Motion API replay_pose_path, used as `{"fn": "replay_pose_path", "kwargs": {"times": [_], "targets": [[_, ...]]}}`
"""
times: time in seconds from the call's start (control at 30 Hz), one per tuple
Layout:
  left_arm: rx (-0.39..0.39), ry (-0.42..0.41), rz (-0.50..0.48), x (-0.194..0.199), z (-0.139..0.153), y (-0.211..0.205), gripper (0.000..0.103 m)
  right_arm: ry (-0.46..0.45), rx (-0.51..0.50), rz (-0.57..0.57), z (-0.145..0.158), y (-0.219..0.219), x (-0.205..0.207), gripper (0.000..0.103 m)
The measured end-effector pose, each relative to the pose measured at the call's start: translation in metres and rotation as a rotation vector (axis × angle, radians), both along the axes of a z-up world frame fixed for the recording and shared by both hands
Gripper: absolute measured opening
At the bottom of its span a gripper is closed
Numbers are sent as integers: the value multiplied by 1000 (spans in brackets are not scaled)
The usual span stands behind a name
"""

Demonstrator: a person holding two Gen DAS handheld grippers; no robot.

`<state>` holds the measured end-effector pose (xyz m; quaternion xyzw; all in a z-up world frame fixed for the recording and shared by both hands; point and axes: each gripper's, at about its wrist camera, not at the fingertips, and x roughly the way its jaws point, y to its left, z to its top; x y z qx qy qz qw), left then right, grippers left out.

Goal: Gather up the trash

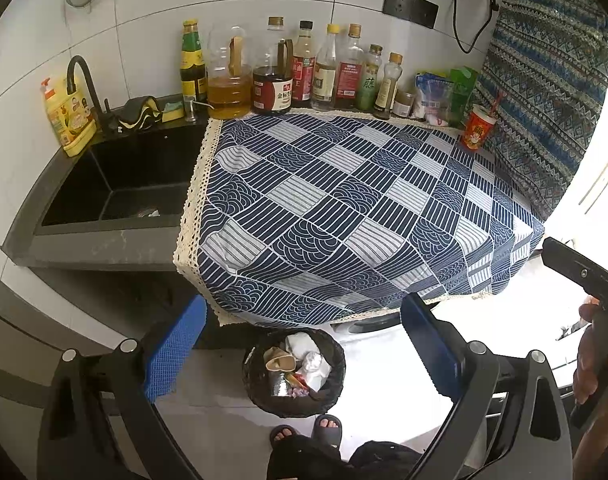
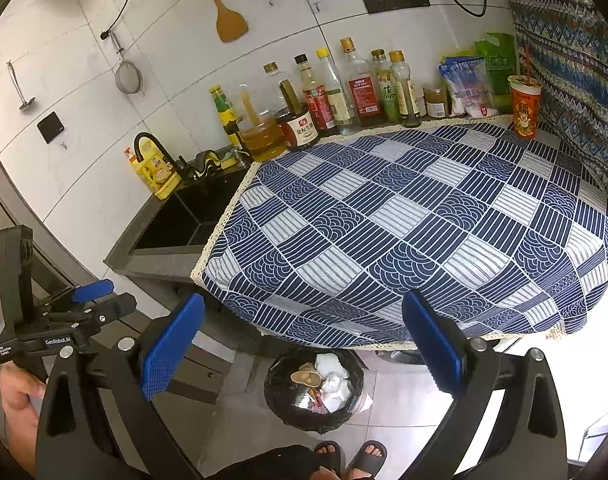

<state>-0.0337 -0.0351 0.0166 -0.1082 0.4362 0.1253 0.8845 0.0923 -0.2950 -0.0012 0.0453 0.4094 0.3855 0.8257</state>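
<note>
A round bin with a black bag [image 1: 260, 398] [image 2: 278, 404] stands on the floor below the counter's front edge. It holds crumpled paper, foil and wrappers. A red paper cup with a straw [image 1: 477, 128] [image 2: 524, 106] stands upright at the back right of the patterned cloth. My left gripper [image 1: 304, 304] hovers over the bin and the counter edge, open, with nothing between its blue pads [image 1: 176, 348]. My right gripper [image 2: 304, 300] is held the same way, open and empty. Both are far from the cup.
A blue checked cloth [image 1: 343, 208] [image 2: 423, 220] covers the counter. Sauce and oil bottles [image 1: 304, 68] line the back wall, with snack bags [image 2: 467, 88] beside the cup. The black sink [image 1: 116, 184] lies left. A person's sandalled feet [image 1: 304, 430] stand by the bin.
</note>
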Motion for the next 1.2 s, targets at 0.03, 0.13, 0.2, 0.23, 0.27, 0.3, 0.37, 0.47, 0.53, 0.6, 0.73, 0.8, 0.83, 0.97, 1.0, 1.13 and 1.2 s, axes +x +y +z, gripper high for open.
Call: {"fn": "replay_pose_path", "kwargs": {"times": [0.03, 0.13, 0.2, 0.23, 0.27, 0.3, 0.37, 0.47, 0.53, 0.6, 0.73, 0.8, 0.83, 0.97, 1.0, 1.13, 1.2], "targets": [[2, 2, 0, 1, 0, 1, 95, 2, -1, -2, -1, 1, 1, 98], [3, 4, -1, 4, -1, 2, 95, 7, -5, -1, -3, 1, 3, 98], [5, 8, 0, 5, -2, 3, 95, 10, -8, 0, -4, 1, 4, 98], [9, 10, 0, 5, -3, 2, 95, 10, -11, 2, -5, 1, 4, 98], [14, 10, 0, 5, -3, 2, 95, 11, -13, 2, -5, 2, 5, 98], [13, 11, 1, 5, -3, 2, 95, 12, -12, 3, -5, 1, 5, 98], [15, 10, 1, 4, -3, 2, 95, 8, -12, 4, -5, 2, 5, 98], [17, 7, 8, 3, -3, 2, 95, 6, -10, 8, -3, 4, 4, 98], [19, 8, 12, 3, -3, 2, 95, 6, -11, 10, -3, 5, 4, 98], [18, 8, 15, 2, -3, 3, 95, 7, -15, 15, -5, 7, 3, 98], [19, 9, 23, -1, -3, 5, 95, 6, -20, 24, -5, 10, 2, 98], [18, 6, 31, -2, -3, 6, 95, 8, -21, 26, -5, 12, 2, 98], [17, 7, 34, -2, -4, 7, 95, 7, -23, 25, -5, 12, 2, 98], [17, 9, 33, -1, -3, 9, 95, 5, -27, 24, -5, 12, 2, 98], [16, 7, 31, -1, -3, 9, 95, 6, -27, 25, -6, 12, 3, 98], [16, 9, 24, 1, -3, 9, 95, 8, -23, 23, -6, 12, 3, 98], [19, 8, 21, 2, -2, 8, 95, 6, -23, 23, -5, 13, 3, 98]]}}
